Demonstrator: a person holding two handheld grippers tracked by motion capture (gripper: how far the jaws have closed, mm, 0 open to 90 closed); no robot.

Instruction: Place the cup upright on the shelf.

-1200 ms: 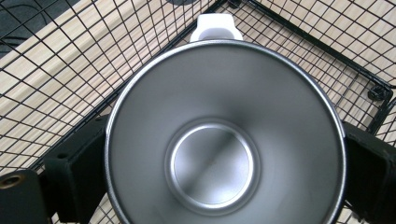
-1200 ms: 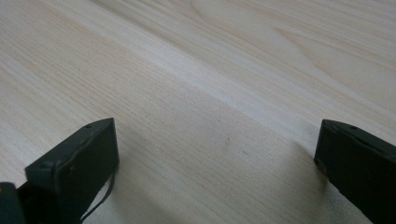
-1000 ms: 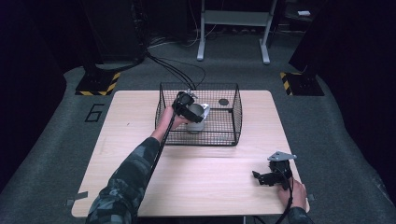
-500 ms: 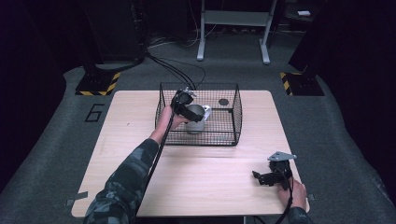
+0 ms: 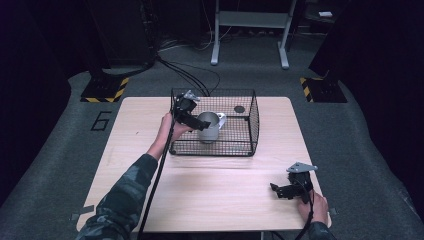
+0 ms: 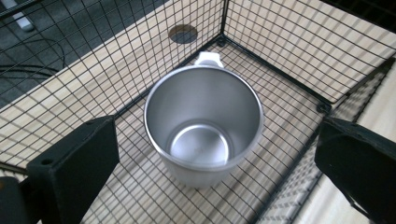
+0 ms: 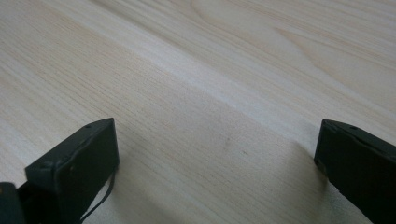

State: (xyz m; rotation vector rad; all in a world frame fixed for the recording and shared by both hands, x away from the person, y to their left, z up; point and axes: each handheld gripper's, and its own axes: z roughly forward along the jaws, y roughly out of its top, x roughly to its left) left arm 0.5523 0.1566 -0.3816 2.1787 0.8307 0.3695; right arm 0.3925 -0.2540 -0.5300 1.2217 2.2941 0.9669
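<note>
The left claw (image 5: 199,124) reaches over the near-left wall of the black wire-mesh basket (image 5: 250,131) with its two black jaws spread wide, holding nothing; in the left gripper view the jaws stand either side of the polished steel mug (image 6: 204,122) without touching it, and the opening looks broad enough to take the mug's body, which I judge is why the claw is held above and tipped down towards it; the mug stands upright on the basket's mesh floor, mouth up and empty inside, its pale handle (image 6: 208,58) turned towards the far corner, away from the claw, so the handle would not get in the way of a grip on the body; the right claw (image 5: 280,190) rests low over the pale wooden worktop (image 5: 220,195) near its front right corner, well apart from the basket, jaws likewise spread with only bare wood between them; it seems parked out of the way while the left one works; a small dark round disc (image 5: 239,109) lies near the basket's far right corner, whether inside or under the mesh I cannot tell. Counted: two claws, one basket, one mug, one disc.
</note>
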